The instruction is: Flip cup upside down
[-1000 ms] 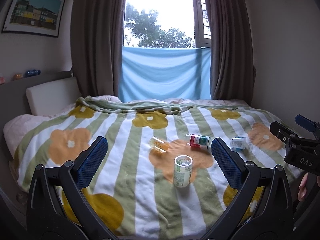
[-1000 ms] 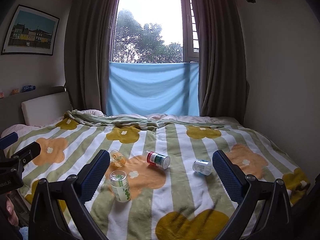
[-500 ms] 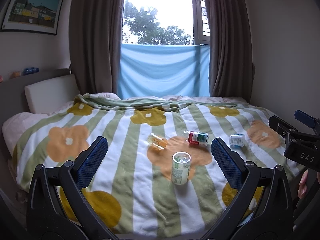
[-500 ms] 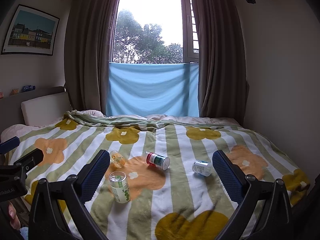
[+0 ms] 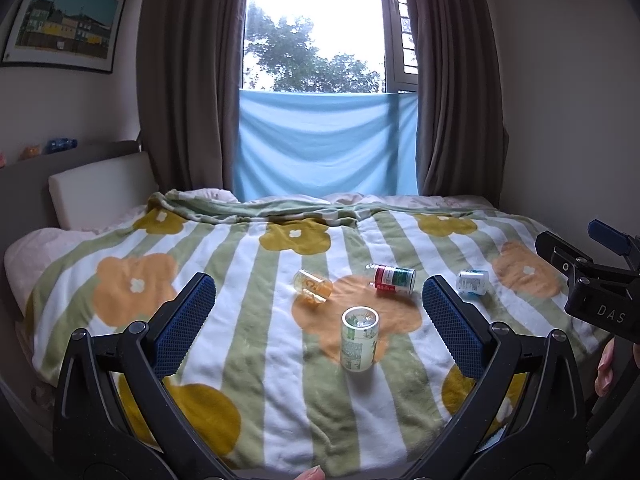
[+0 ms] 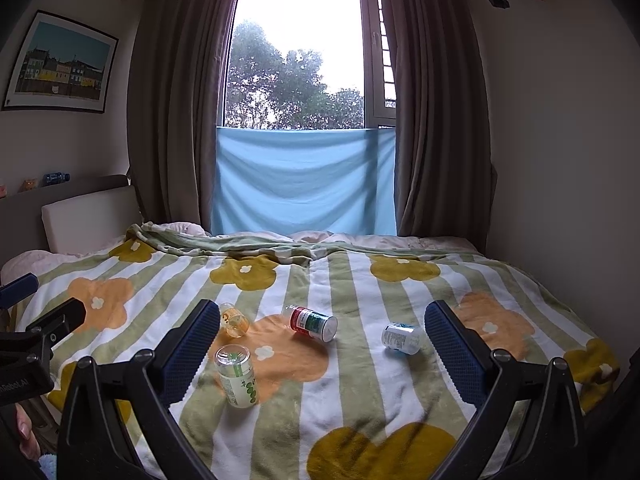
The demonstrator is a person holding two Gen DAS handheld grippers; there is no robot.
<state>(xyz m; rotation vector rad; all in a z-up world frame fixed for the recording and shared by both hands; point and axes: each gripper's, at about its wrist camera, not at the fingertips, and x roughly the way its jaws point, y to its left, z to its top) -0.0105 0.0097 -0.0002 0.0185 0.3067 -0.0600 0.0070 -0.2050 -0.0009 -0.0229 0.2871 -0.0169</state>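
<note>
A clear cup with a green and white label point(image 5: 359, 338) stands upright on the flowered blanket, seen also in the right wrist view point(image 6: 236, 375). My left gripper point(image 5: 318, 324) is open and empty, held back from the cup, which shows between its blue pads. My right gripper point(image 6: 320, 350) is open and empty, with the cup just right of its left pad. An orange cup point(image 5: 312, 286) point(image 6: 234, 319), a red and green bottle point(image 5: 394, 278) point(image 6: 314, 323) and a small white and blue cup point(image 5: 472, 281) point(image 6: 401, 338) lie on their sides farther back.
The blanket point(image 5: 248, 272) covers a bed that fills the room up to the curtained window point(image 5: 316, 60). A pillow point(image 5: 100, 192) and headboard are at the left, a bare wall at the right. The right gripper's body point(image 5: 592, 292) shows at the left view's right edge.
The left gripper's view has shifted slightly, with the cups sitting a little higher and left in frame. The right gripper's view is almost unchanged. Both stay open.
</note>
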